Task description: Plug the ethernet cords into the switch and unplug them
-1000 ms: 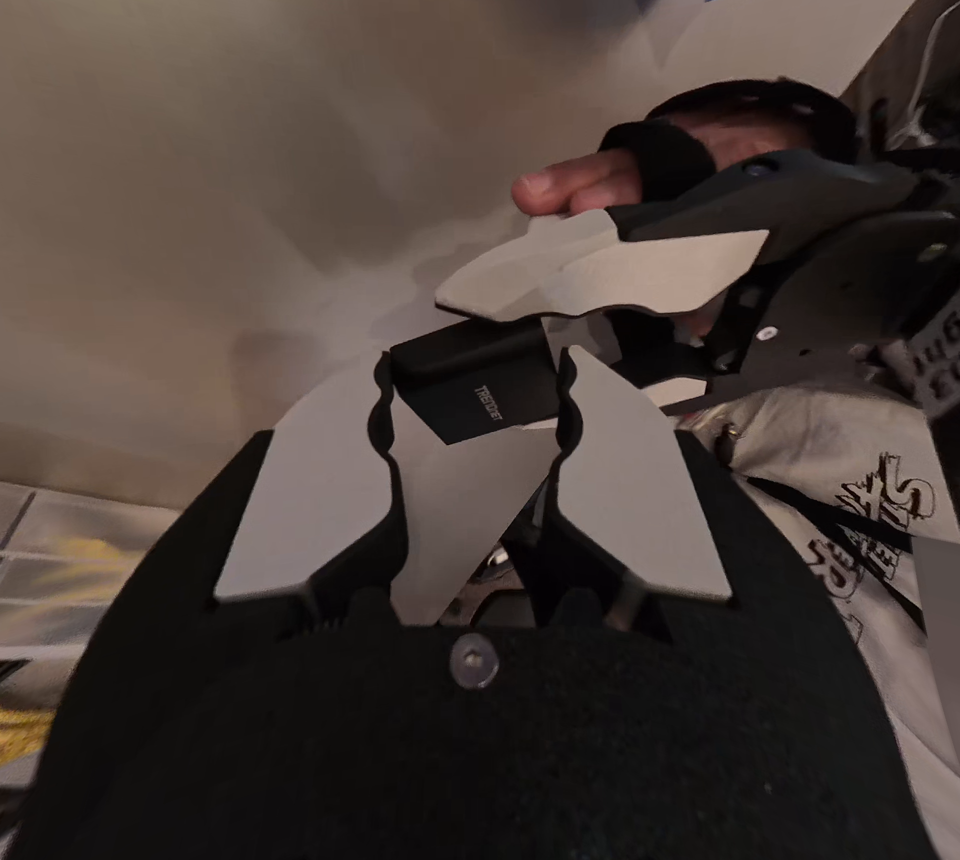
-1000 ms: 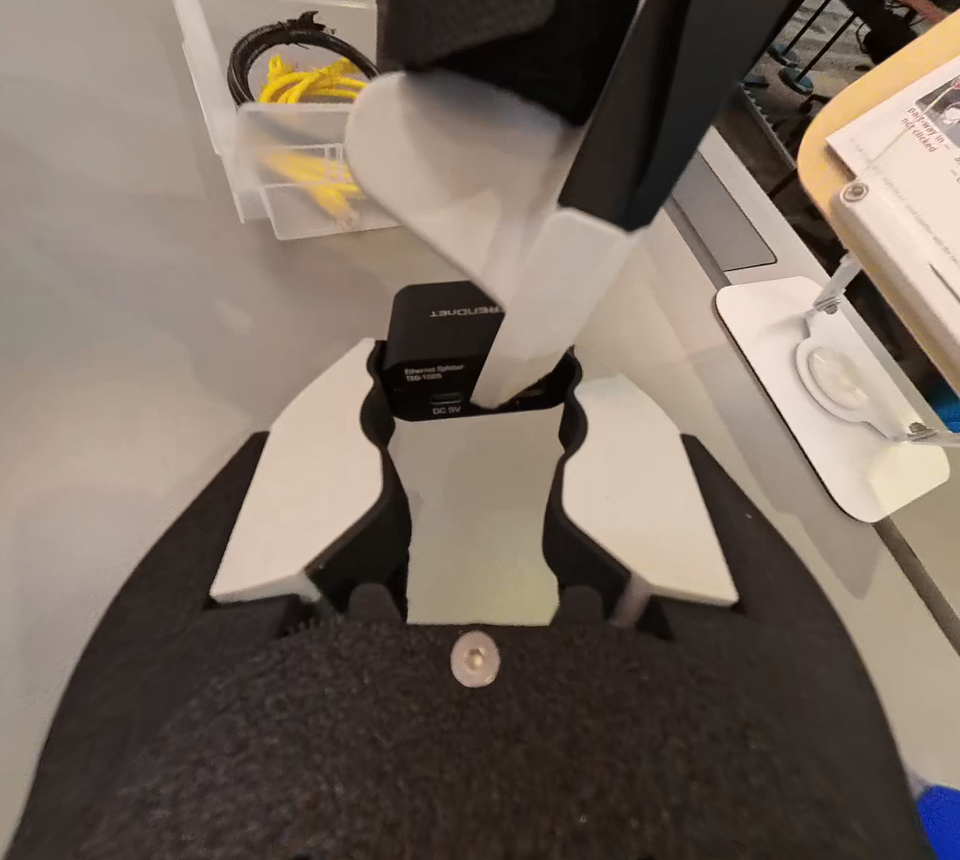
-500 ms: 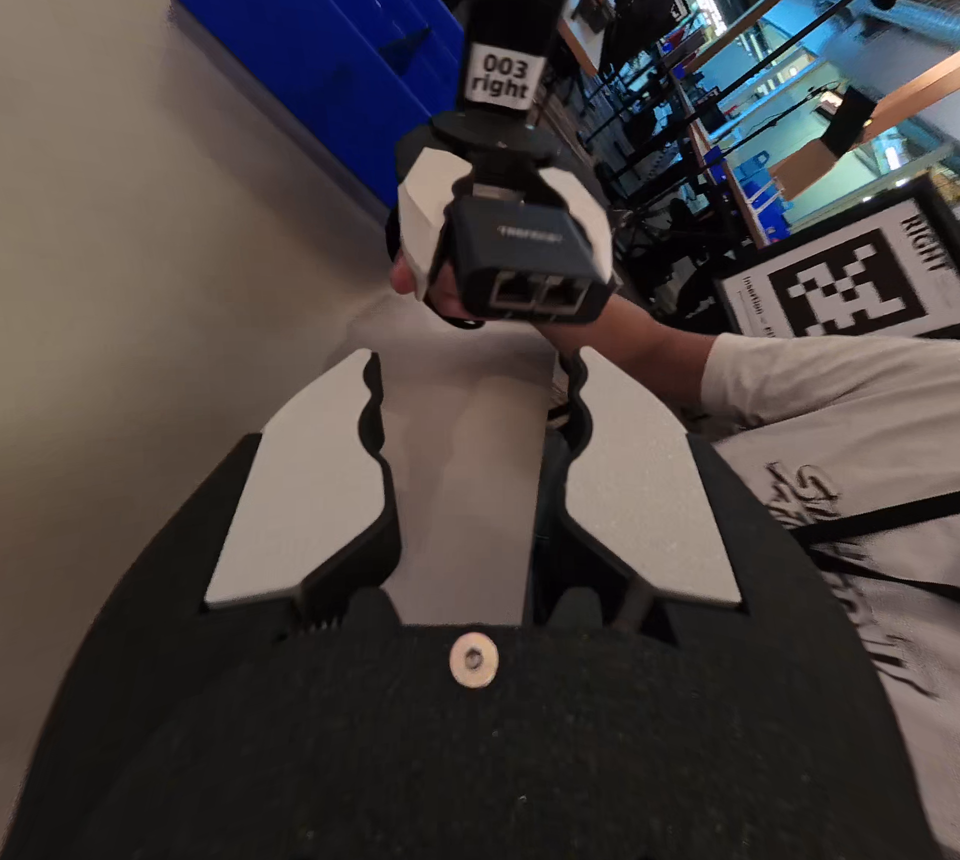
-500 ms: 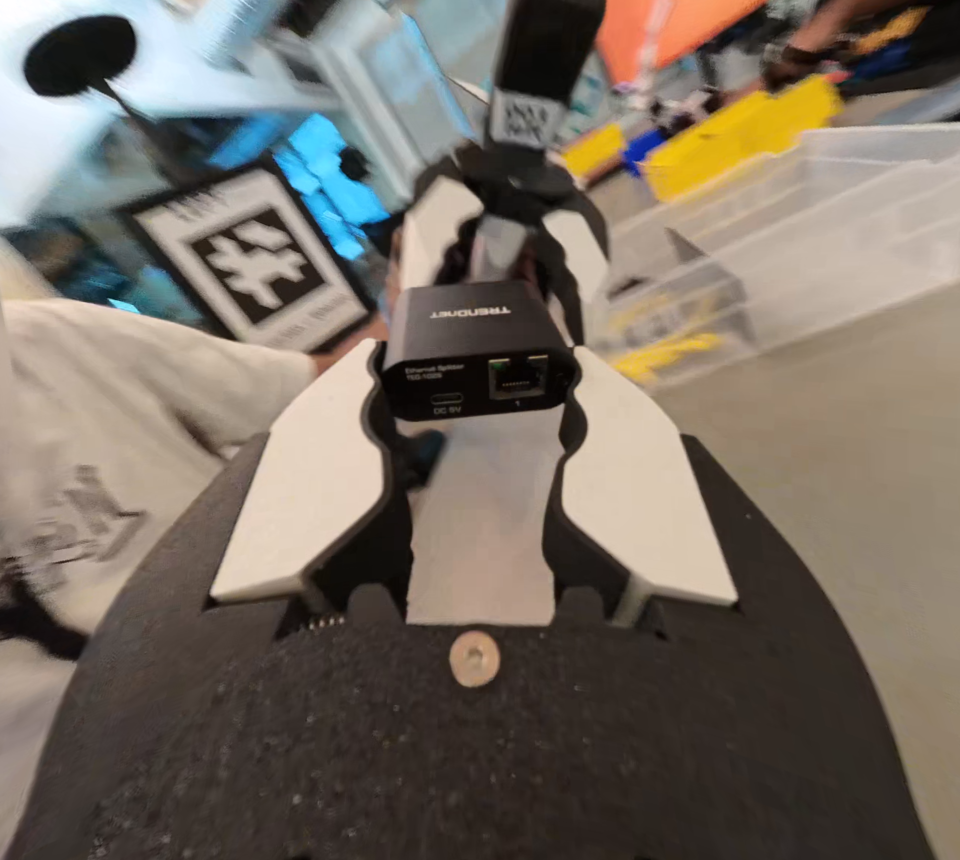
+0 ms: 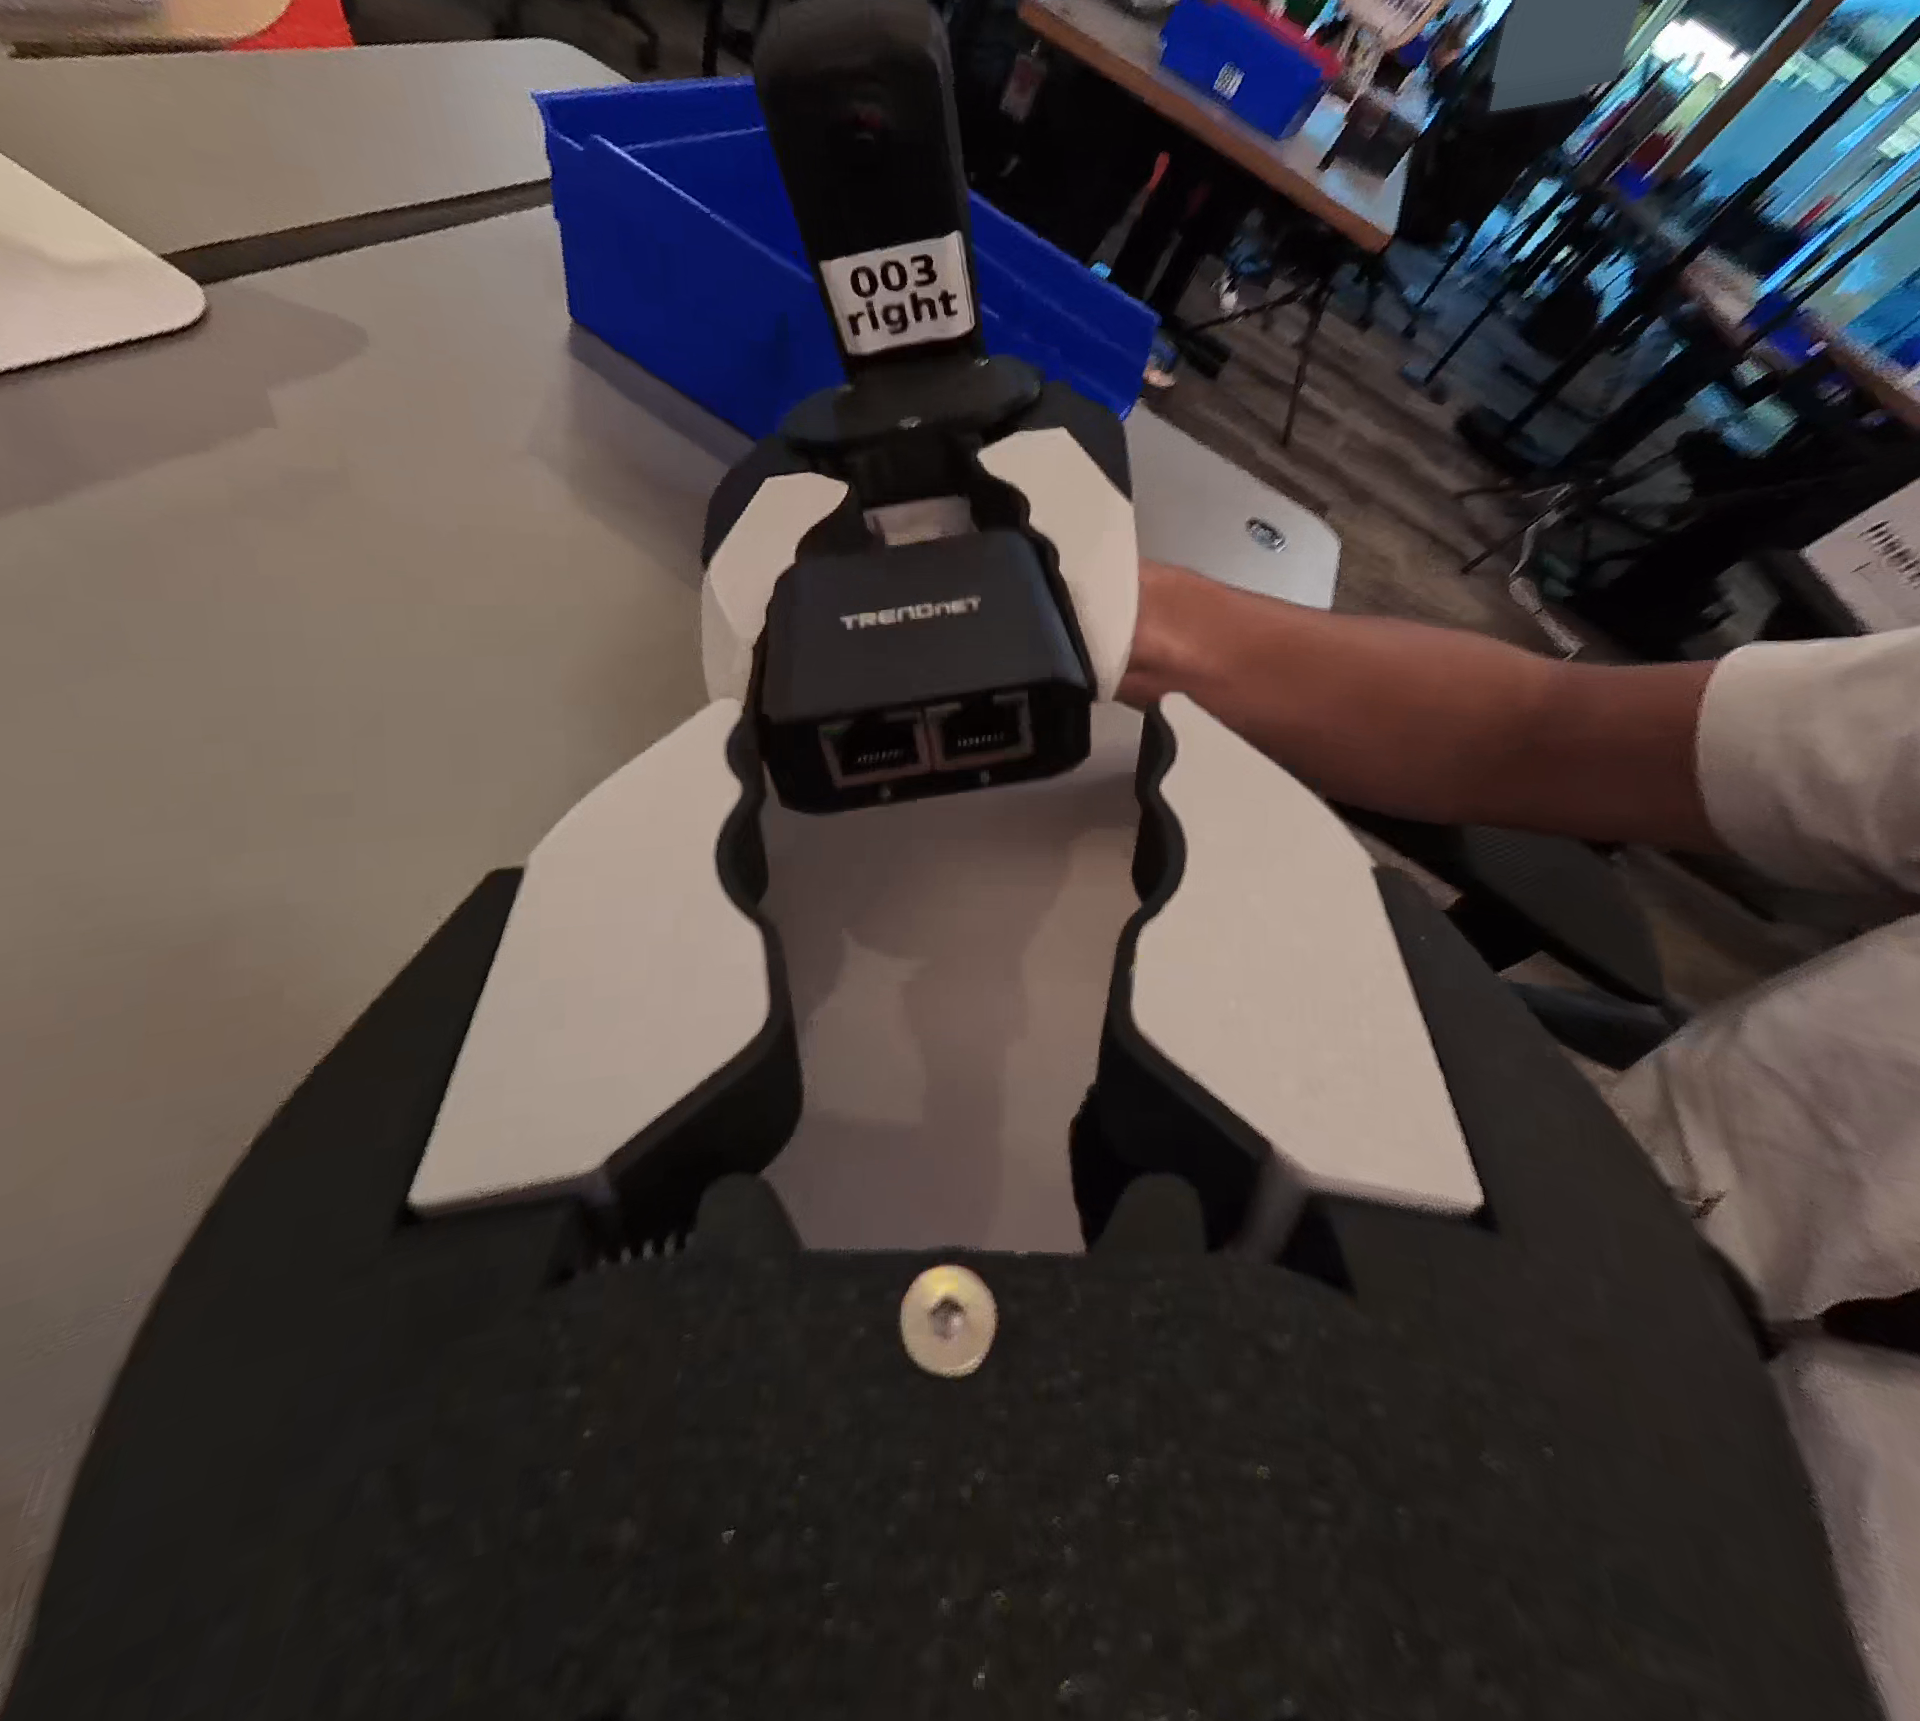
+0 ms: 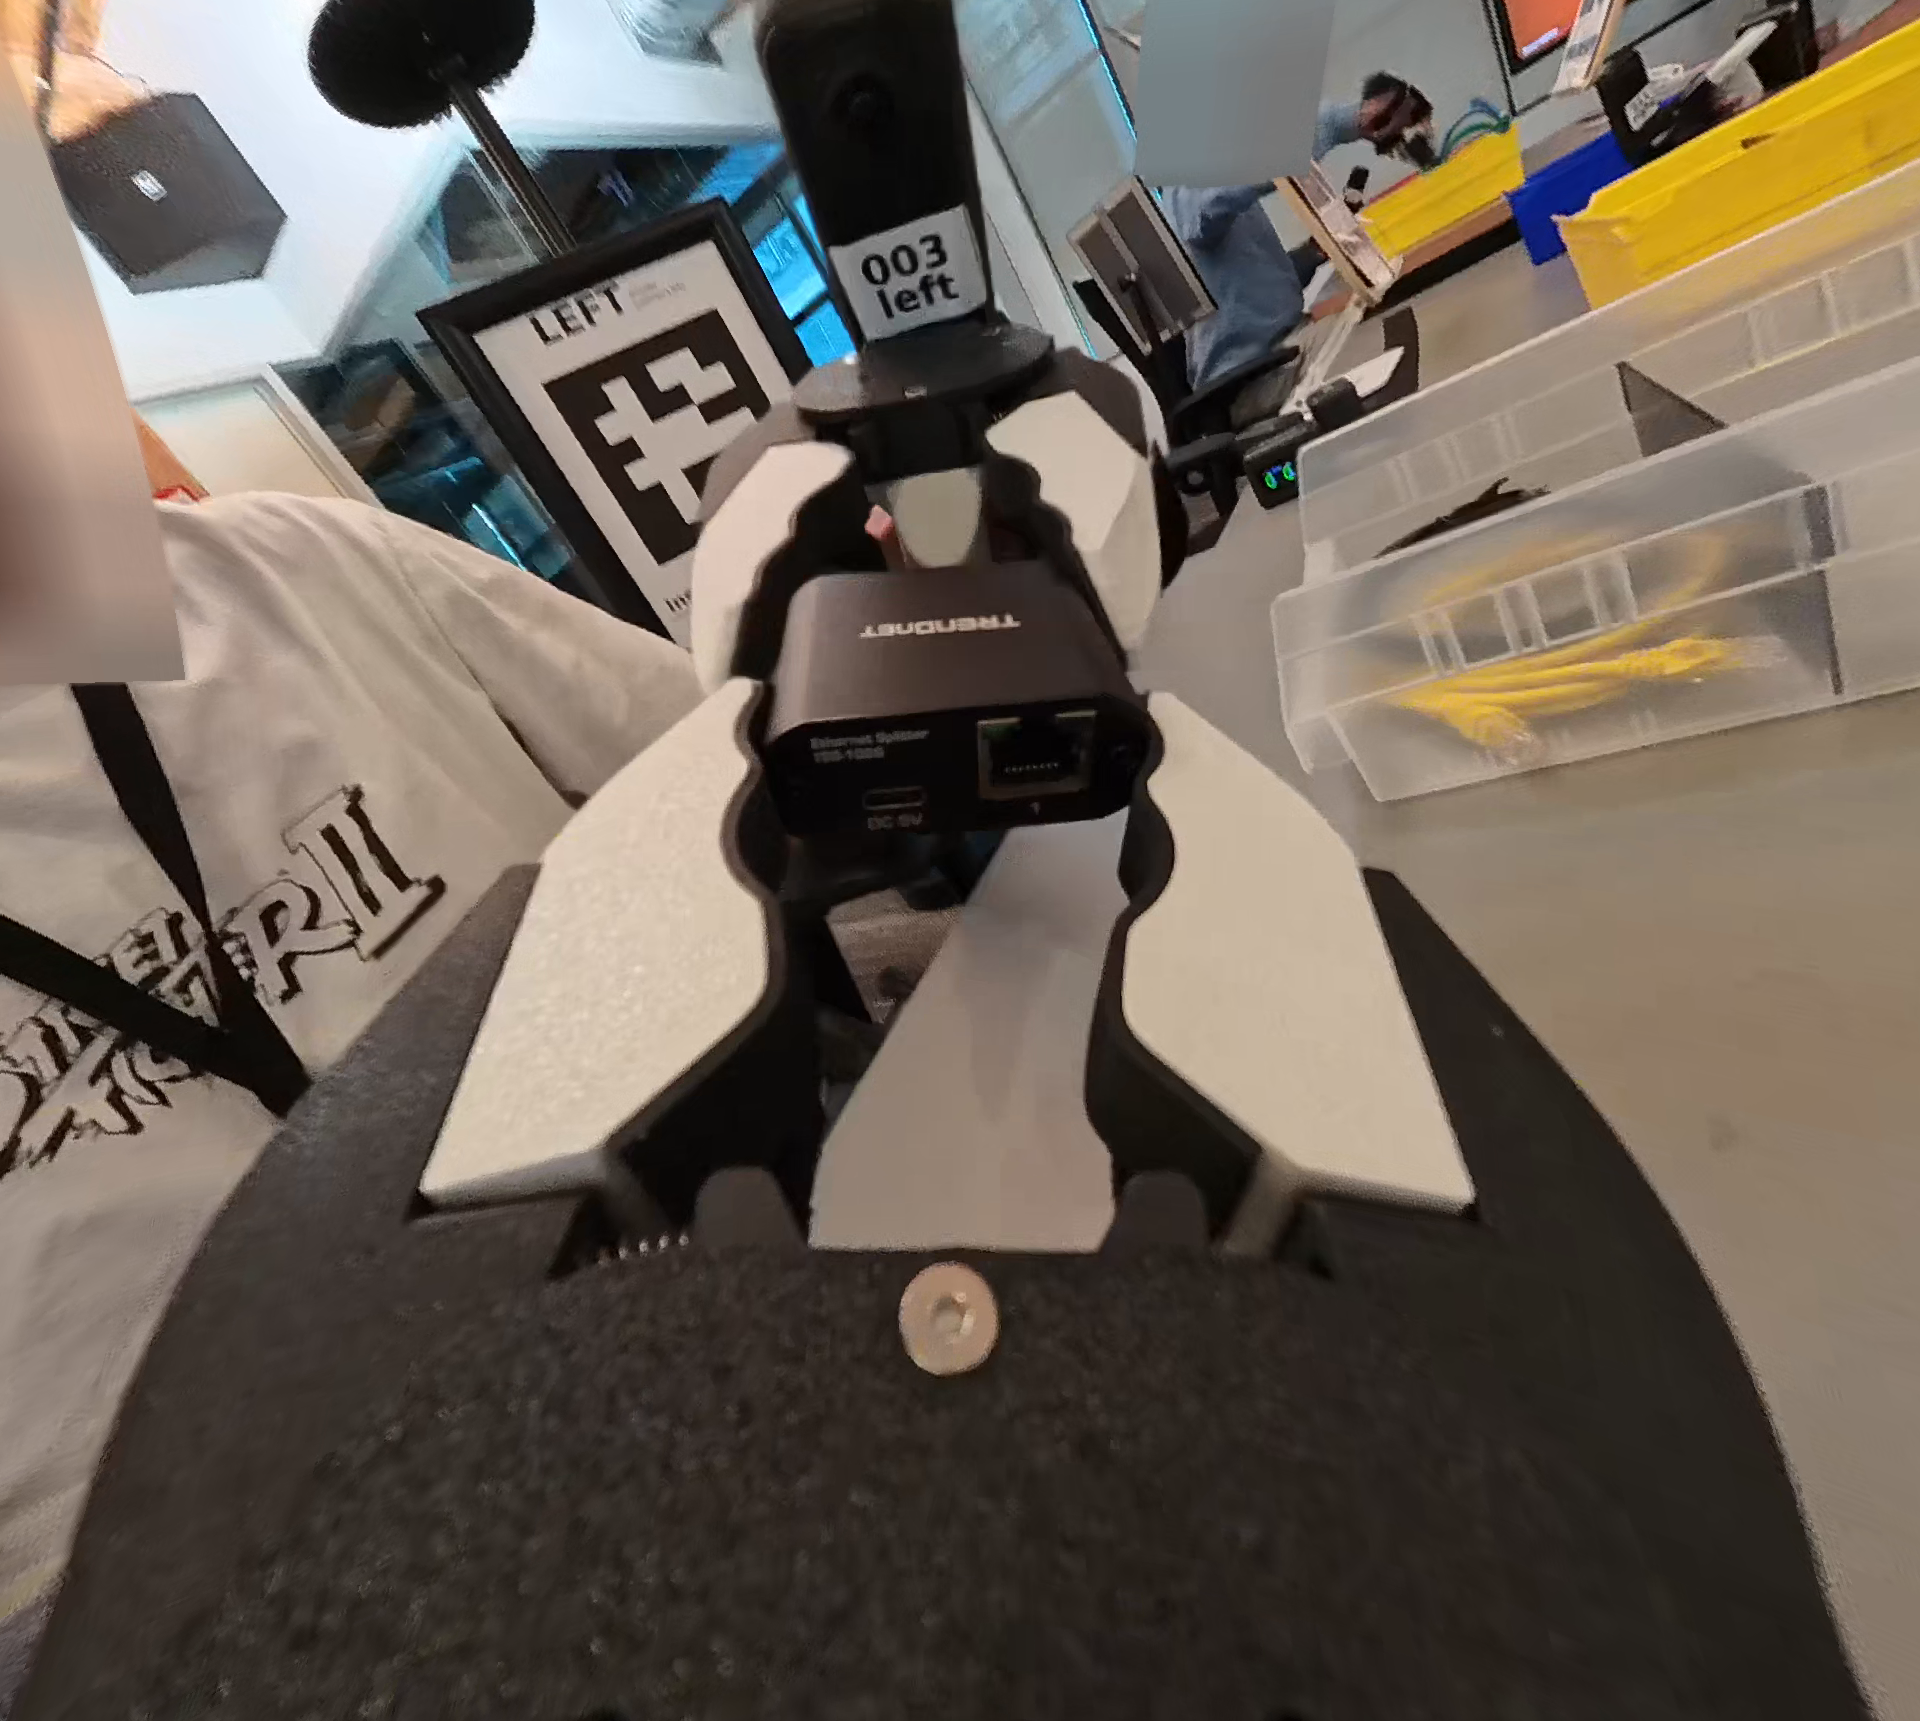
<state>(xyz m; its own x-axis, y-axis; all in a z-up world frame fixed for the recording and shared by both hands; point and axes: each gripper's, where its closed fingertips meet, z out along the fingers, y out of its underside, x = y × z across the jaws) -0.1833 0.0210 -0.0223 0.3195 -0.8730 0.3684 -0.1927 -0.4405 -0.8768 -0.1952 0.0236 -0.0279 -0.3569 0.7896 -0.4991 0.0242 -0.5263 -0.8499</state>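
— Which gripper has the switch?

— The right gripper [image 6: 951,767]: its pads press the flanks of the black switch [image 6: 951,715], held aloft, long axis running away toward the left gripper [image 5: 940,798].

— And that one?

— Spread wide, gripping nothing, facing the two-port end. The yellow ethernet cords [image 6: 1496,684] lie in the clear bin [image 6: 1558,528], far right.

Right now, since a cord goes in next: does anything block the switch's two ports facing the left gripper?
Nothing visible does. Both ports of the switch are empty and face the open left gripper. The right gripper clamps only its sides.
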